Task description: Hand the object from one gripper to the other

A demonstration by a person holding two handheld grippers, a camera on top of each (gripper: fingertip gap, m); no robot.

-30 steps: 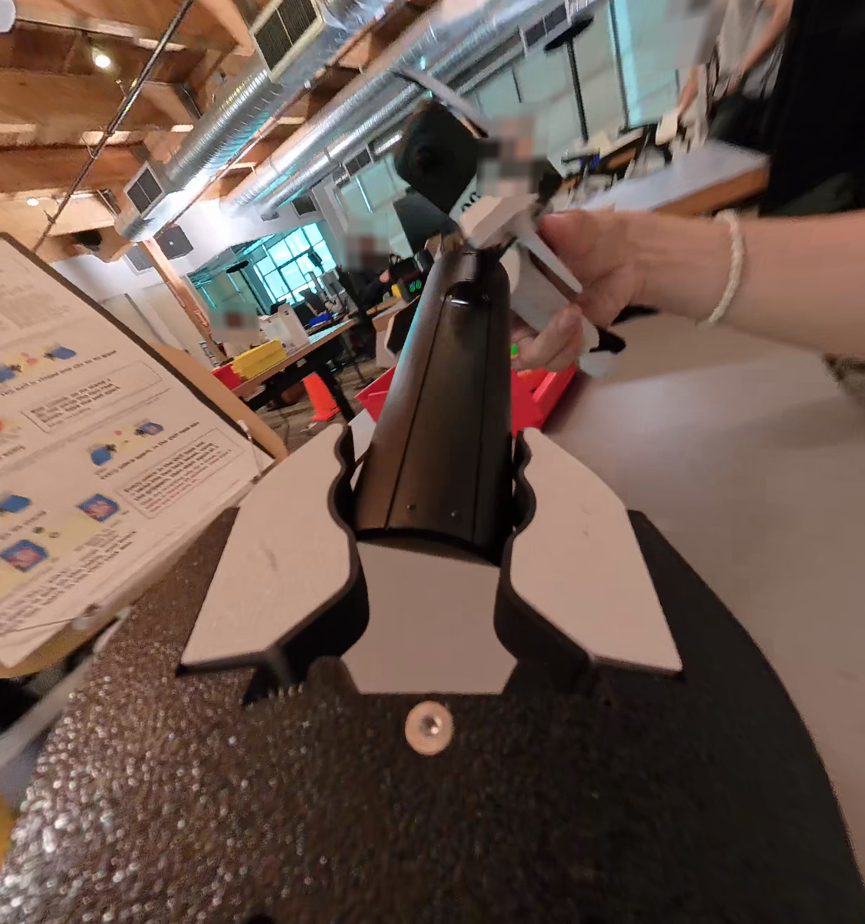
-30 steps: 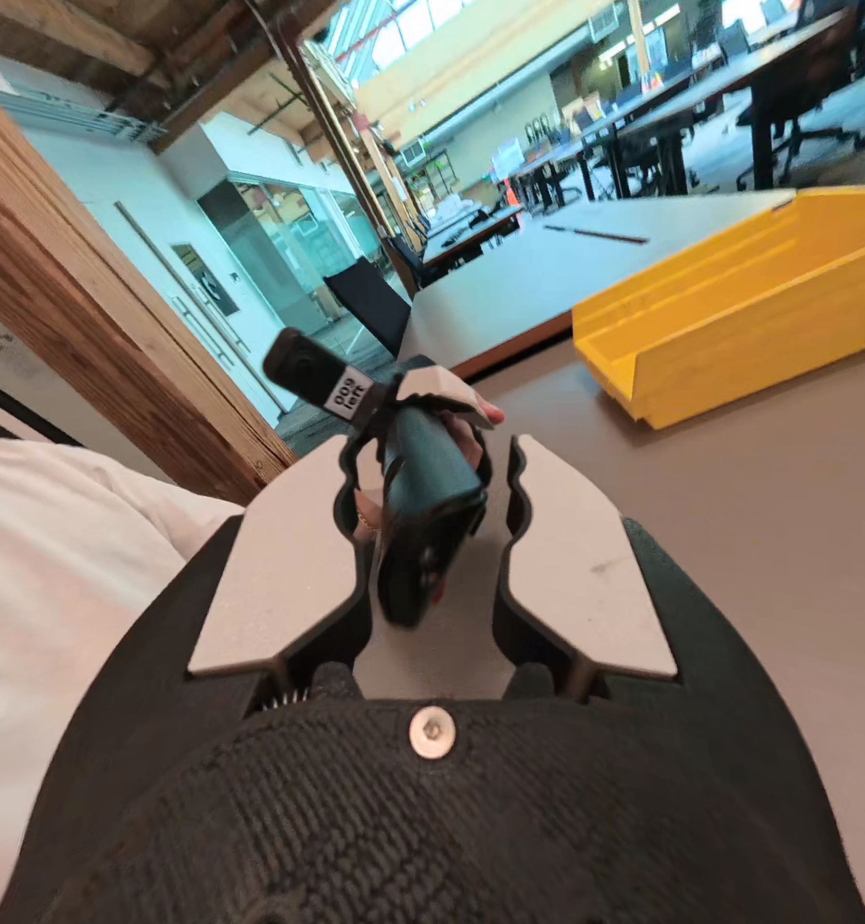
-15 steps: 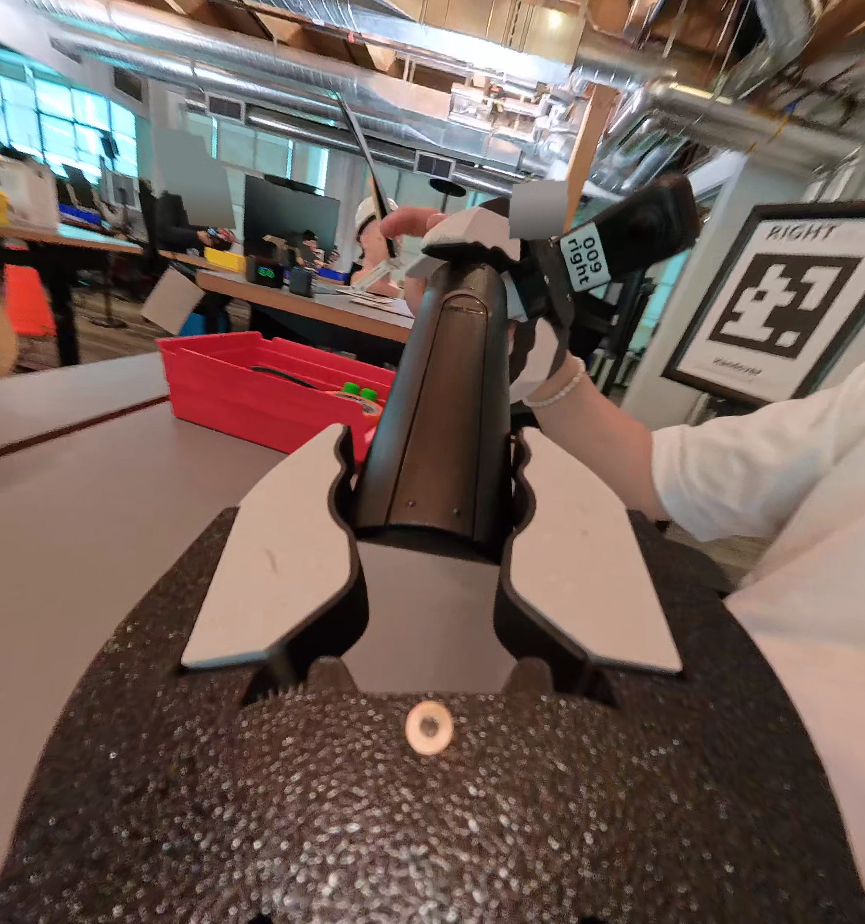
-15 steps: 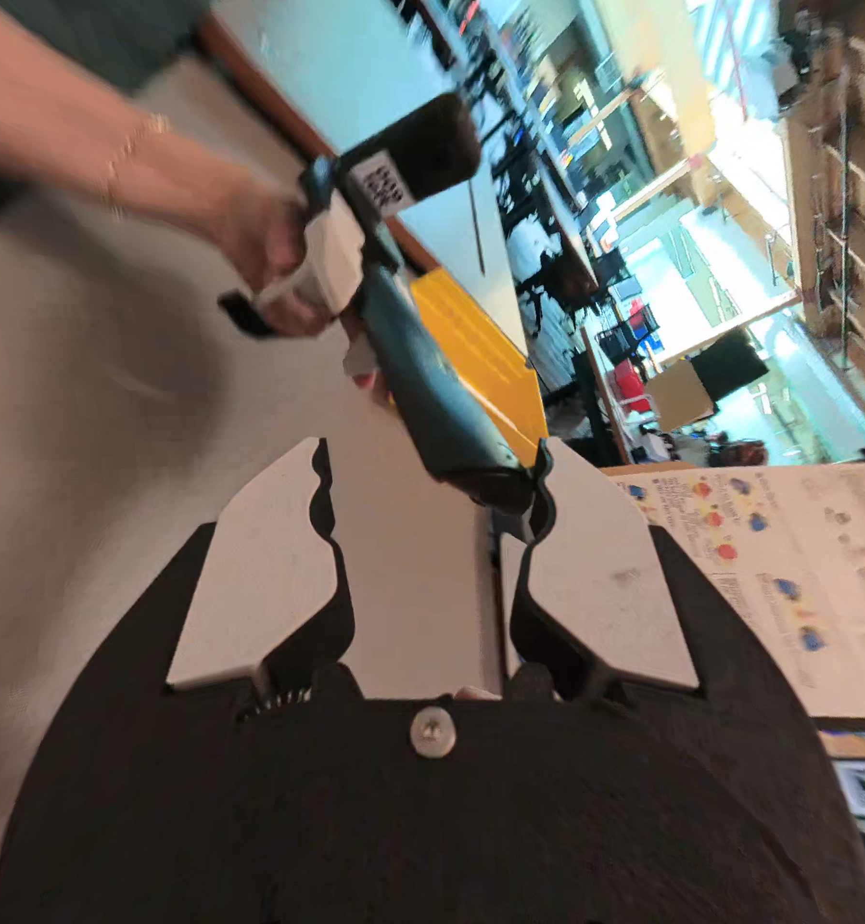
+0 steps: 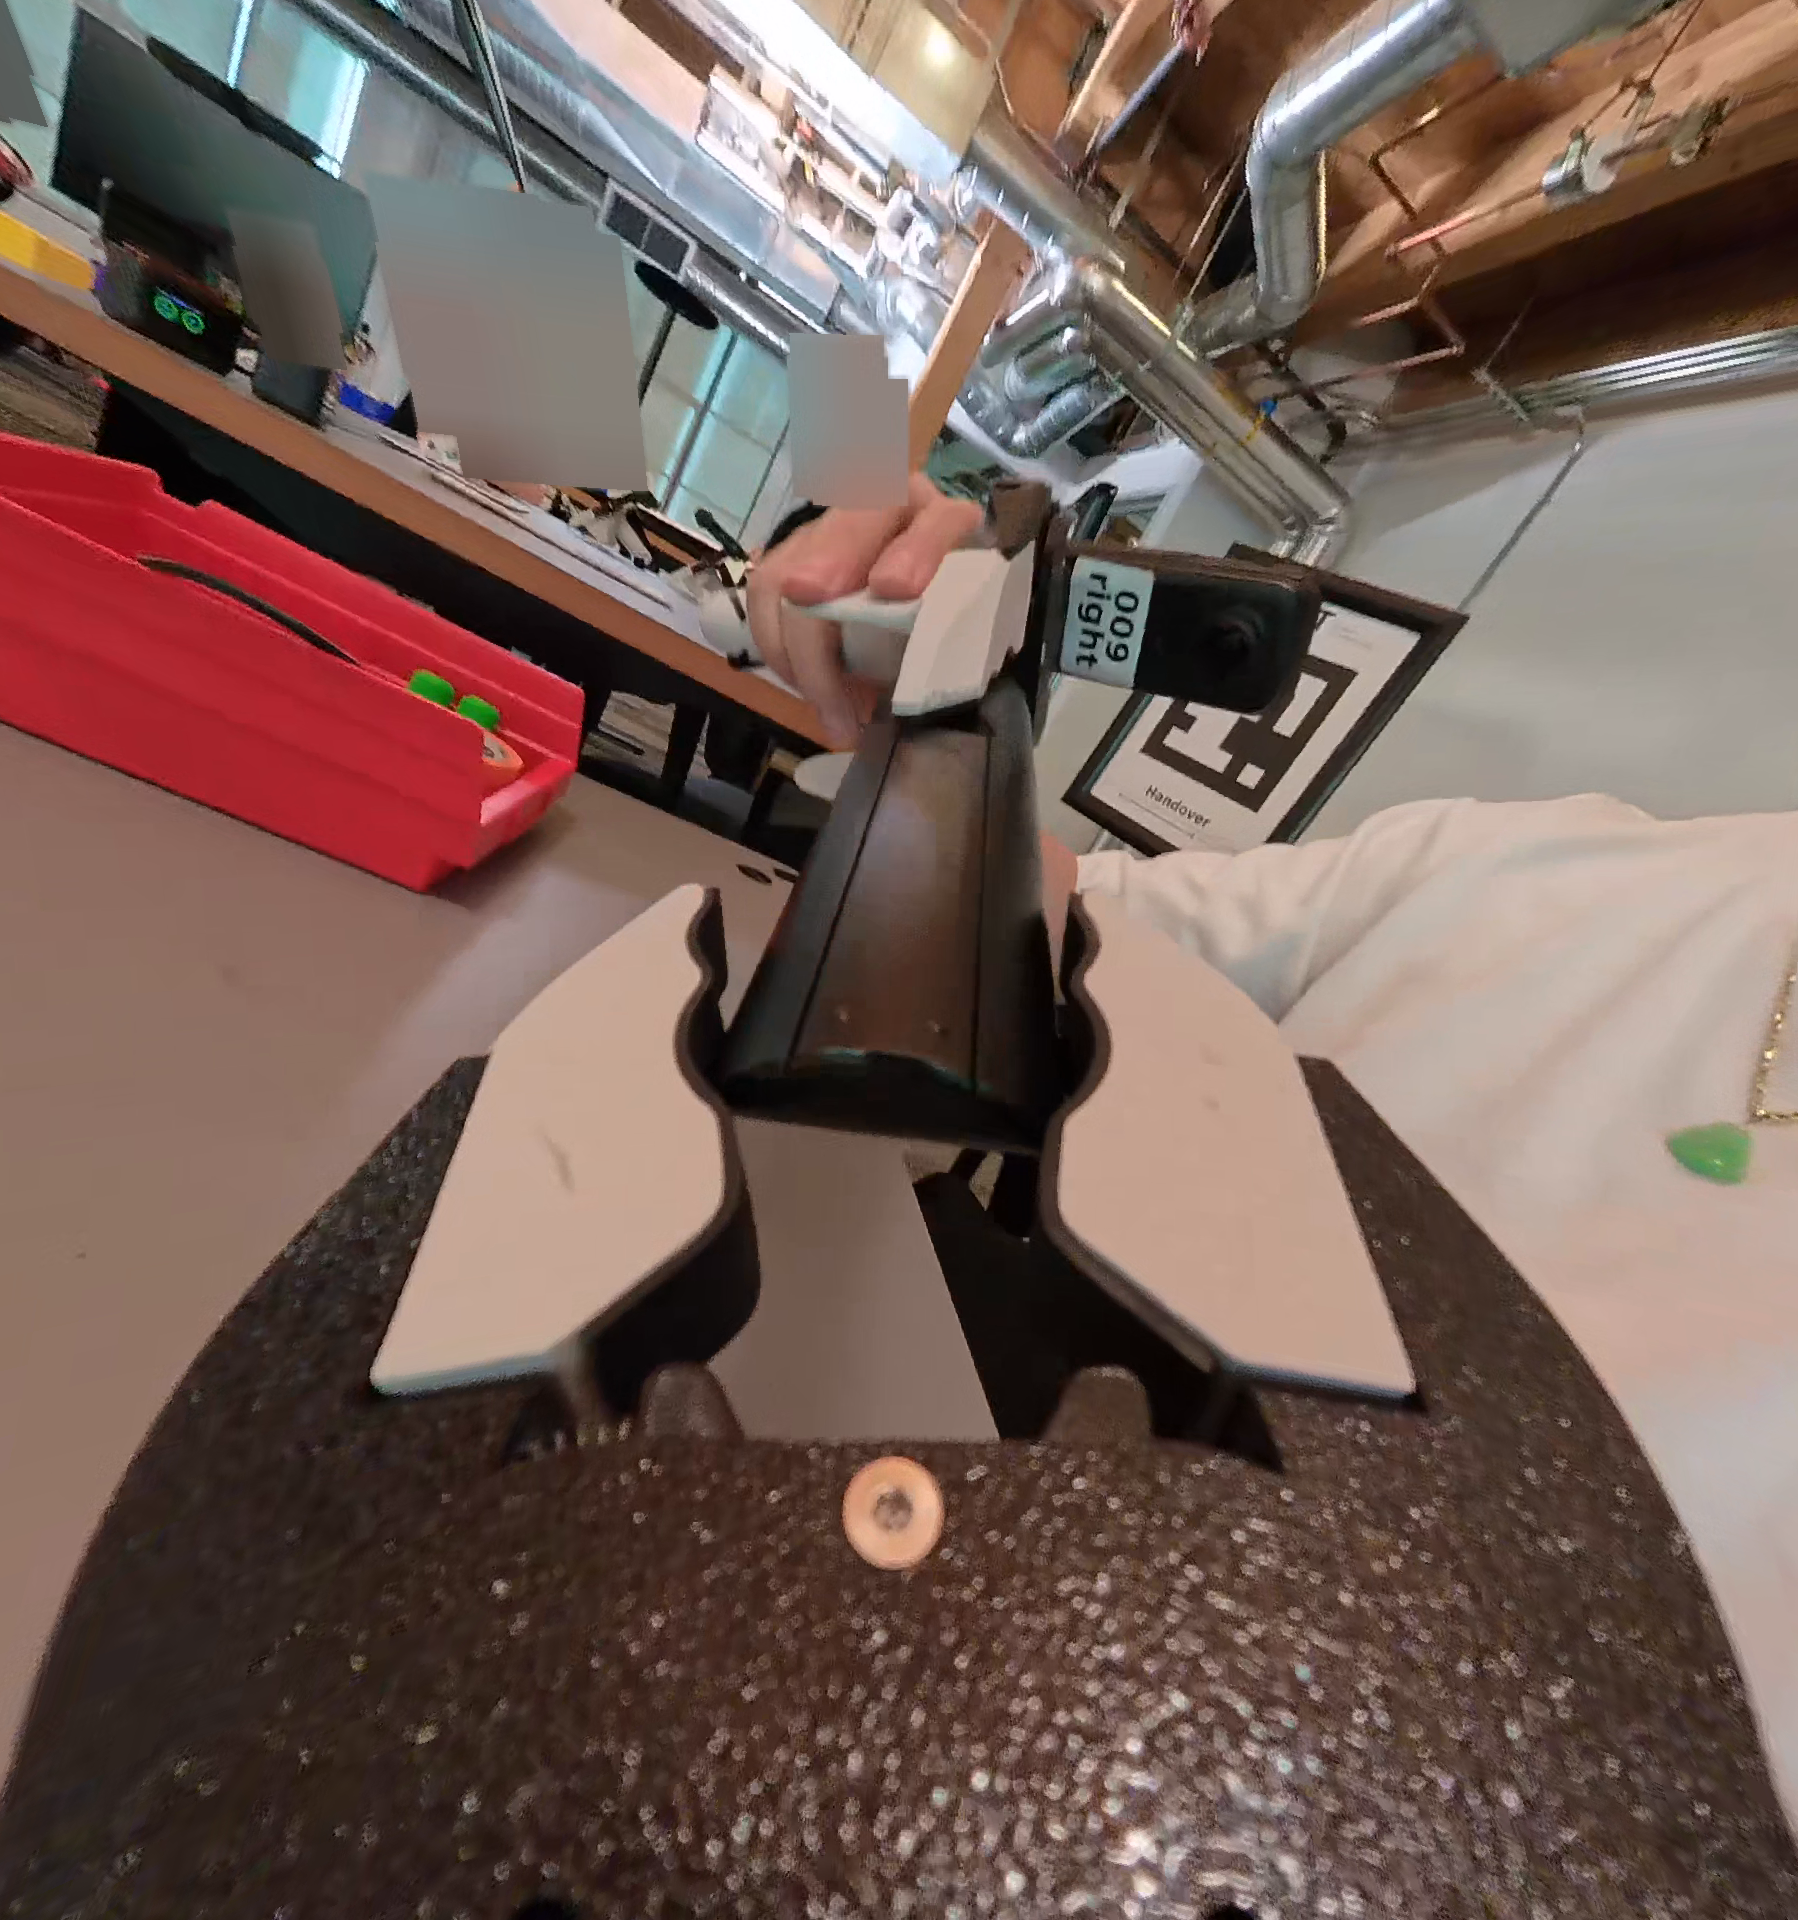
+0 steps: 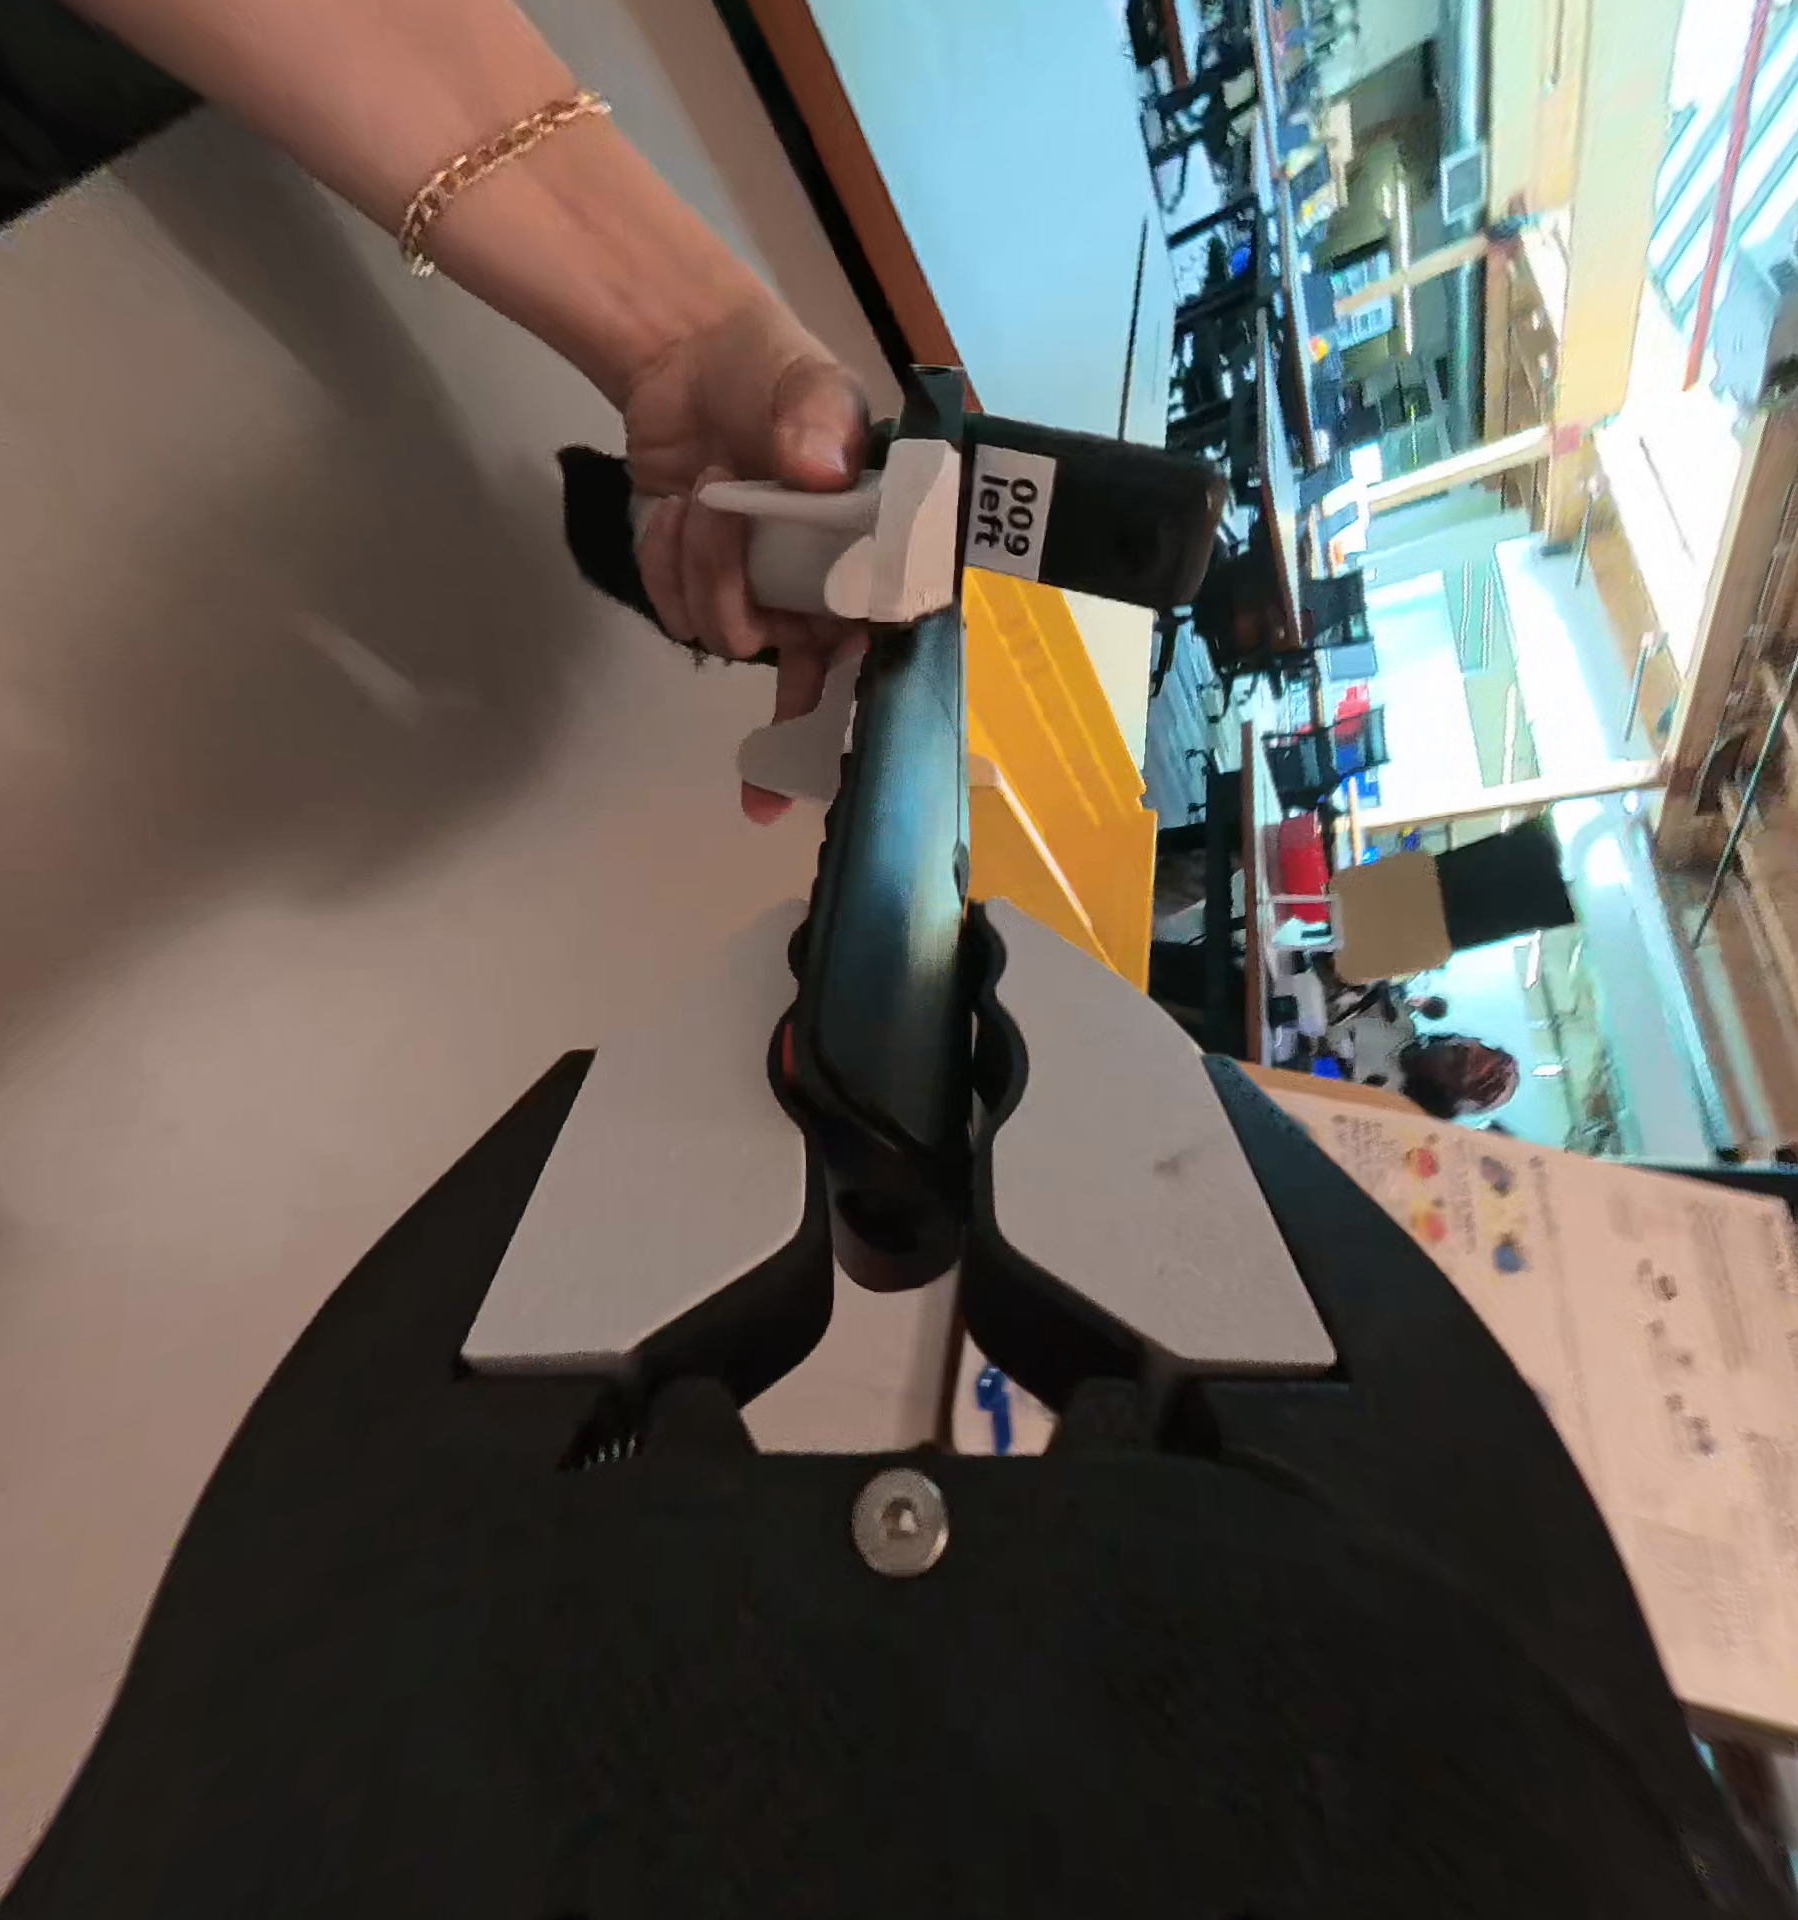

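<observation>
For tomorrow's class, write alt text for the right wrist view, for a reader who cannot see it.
The right hand-held gripper is closed on one end of a long dark object, while the left hand-held gripper, gripped by a person's hand, holds the far end. A yellow bin sits behind on the table.

Object [image 5: 905, 935]: I see dark, smooth, glossy casing, likely plastic.
Left gripper [image 5: 890, 1023]: rough, speckled black body; matt pale finger plates.
Right gripper [image 6: 890, 1049]: matt black body.
Table [image 5: 147, 1039]: smooth, matt.
Red bin [image 5: 251, 686]: shiny plastic.
Sleeve [image 5: 1446, 935]: white cloth.
</observation>
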